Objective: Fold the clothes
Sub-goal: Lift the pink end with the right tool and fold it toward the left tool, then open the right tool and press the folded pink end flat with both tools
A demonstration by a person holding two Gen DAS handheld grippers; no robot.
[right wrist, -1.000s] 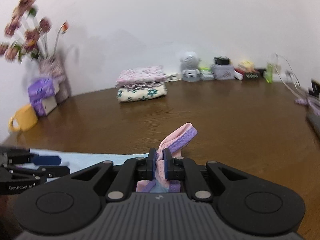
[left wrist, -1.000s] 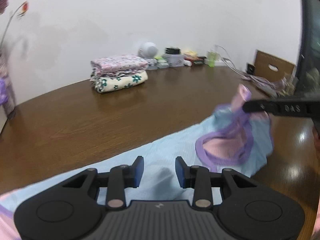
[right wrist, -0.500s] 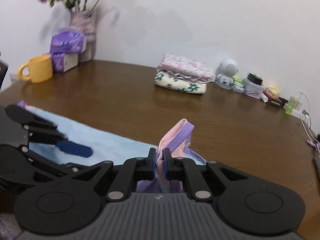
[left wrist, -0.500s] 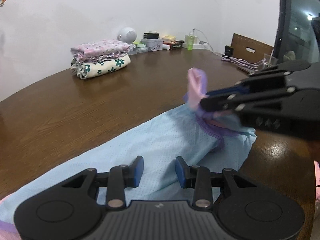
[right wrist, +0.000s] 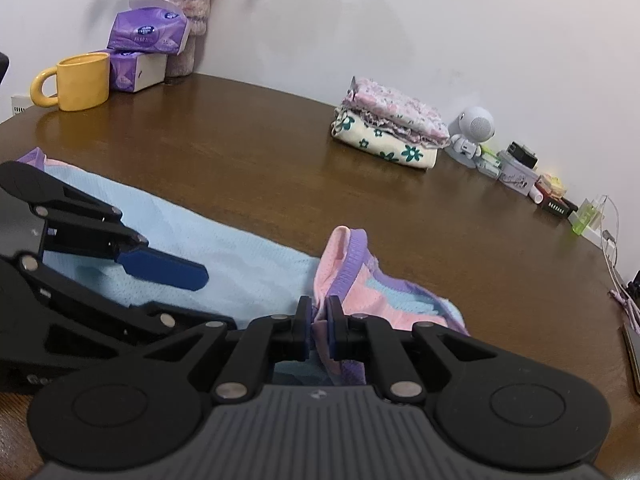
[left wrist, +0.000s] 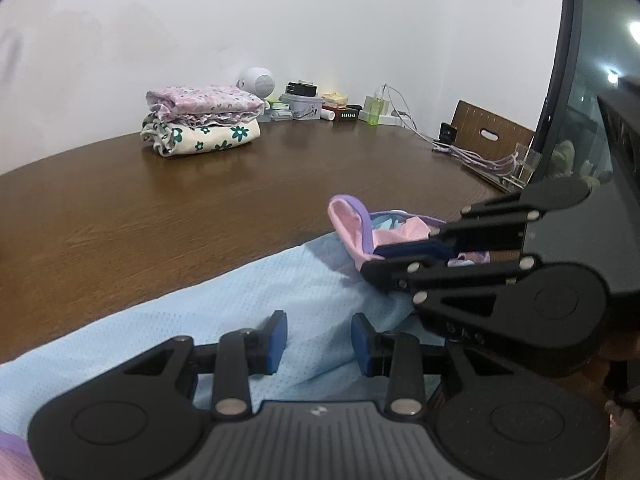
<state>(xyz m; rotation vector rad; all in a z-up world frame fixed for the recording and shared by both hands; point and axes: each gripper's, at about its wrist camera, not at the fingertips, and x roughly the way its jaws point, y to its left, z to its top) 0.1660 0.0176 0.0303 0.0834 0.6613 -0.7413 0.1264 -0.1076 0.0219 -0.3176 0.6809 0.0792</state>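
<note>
A light blue mesh garment [left wrist: 224,304] with pink and purple trim lies along the near edge of the brown table [left wrist: 180,200]. My right gripper [right wrist: 319,330] is shut on the pink and purple trimmed end [right wrist: 344,264], folded back over the blue cloth. In the left wrist view that right gripper [left wrist: 374,262] comes in from the right, pinching the pink trim [left wrist: 352,228]. My left gripper [left wrist: 319,342] stands open just above the blue cloth, nothing between its pads. From the right wrist view the left gripper [right wrist: 176,280] shows at the left over the garment [right wrist: 240,256].
Two folded garments [left wrist: 202,118] [right wrist: 390,124] are stacked at the back by the wall. Small items, a white speaker figure [right wrist: 472,130] and cables [left wrist: 476,152] line the back right. A yellow mug [right wrist: 78,80], tissue packs [right wrist: 148,30] and a vase stand at the back left.
My right gripper has carried the trimmed end leftward and lower, over the blue cloth and closer to my left gripper. The left gripper has stayed open over the garment.
</note>
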